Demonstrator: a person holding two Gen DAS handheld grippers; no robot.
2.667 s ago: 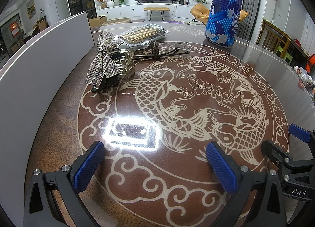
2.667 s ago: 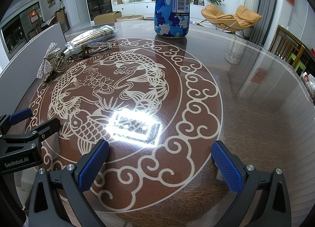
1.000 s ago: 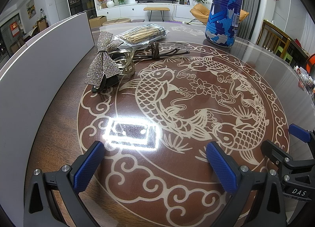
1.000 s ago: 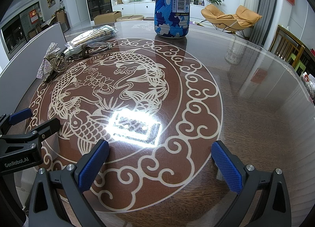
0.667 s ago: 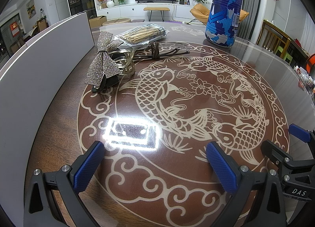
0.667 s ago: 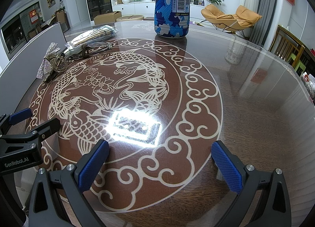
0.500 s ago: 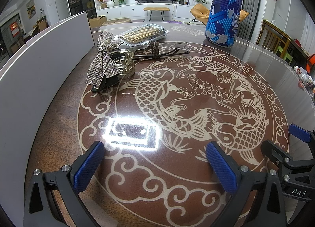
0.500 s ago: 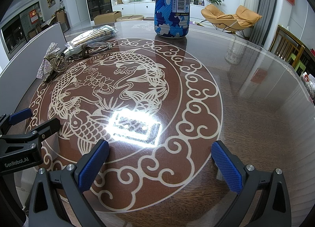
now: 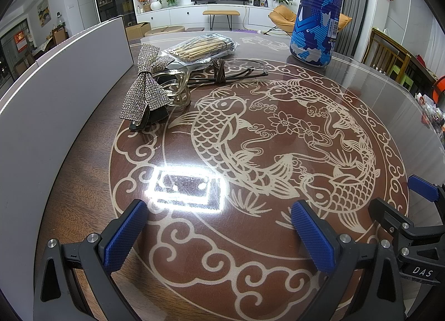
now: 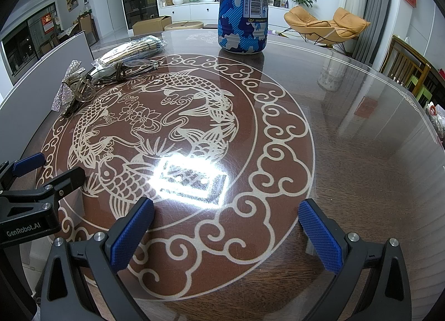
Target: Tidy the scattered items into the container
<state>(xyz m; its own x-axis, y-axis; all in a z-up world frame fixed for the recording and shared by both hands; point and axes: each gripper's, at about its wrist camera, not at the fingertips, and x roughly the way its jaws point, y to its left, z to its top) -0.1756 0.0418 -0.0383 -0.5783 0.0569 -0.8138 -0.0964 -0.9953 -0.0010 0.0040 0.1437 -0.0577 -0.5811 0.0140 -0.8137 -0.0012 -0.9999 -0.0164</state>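
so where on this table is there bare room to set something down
The broad fish medallion is bare from the open left gripper up toward the blue canister, as is the plain wood right of it. It is crowded at the far left, where the rhinestone bow, glasses and bagged sticks cluster beside the white panel.

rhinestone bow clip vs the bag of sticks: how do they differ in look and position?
The bow clip is bare, covered in sparkly stones, and lies nearest the claws; the bag of sticks is a clear plastic packet of pale thin sticks, farther back.
The bow clip leans against the clear hair claw clip; the bag lies flat behind the eyeglasses.
Both lie on the table beside the white container, untouched.
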